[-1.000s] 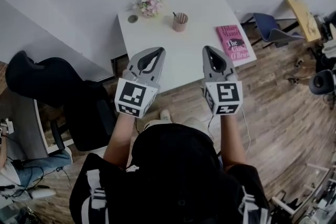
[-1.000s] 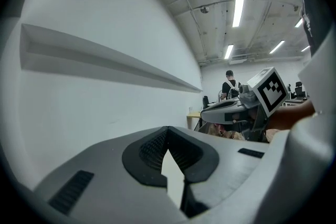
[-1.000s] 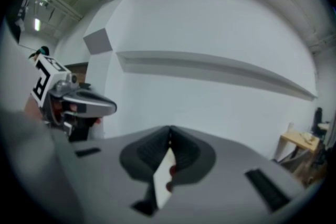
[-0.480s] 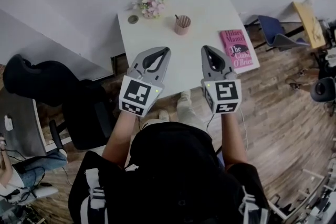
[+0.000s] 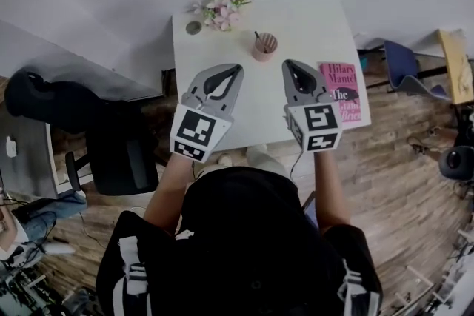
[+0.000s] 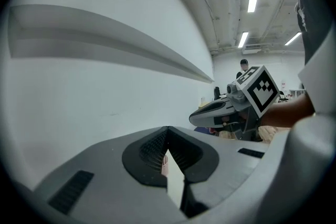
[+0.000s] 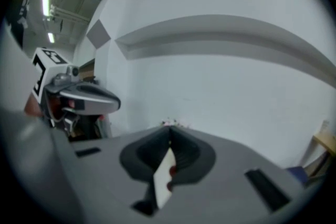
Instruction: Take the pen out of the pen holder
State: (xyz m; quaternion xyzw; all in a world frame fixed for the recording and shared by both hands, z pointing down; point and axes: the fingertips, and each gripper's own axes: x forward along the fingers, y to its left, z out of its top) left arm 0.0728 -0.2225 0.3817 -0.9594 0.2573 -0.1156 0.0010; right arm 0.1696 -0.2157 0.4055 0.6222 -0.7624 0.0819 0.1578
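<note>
Table [image 5: 244, 96]: pen [image 5: 257, 35] well beyond both jaws

Three viewpoints: one high overhead, two low along the jaws.
From the head, steeply down and from well above onto the white rectangular table [image 5: 259, 100], with the grey left gripper [image 5: 235, 72] and grey right gripper [image 5: 288, 66] in the foreground. From each gripper, close behind its own jaws, nearly level toward the plain white wall [image 7: 236, 92]; each catching the other gripper at its inner edge.

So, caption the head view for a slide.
Left gripper and right gripper, shut, facing white table with pink cylindrical pen holder.
</note>
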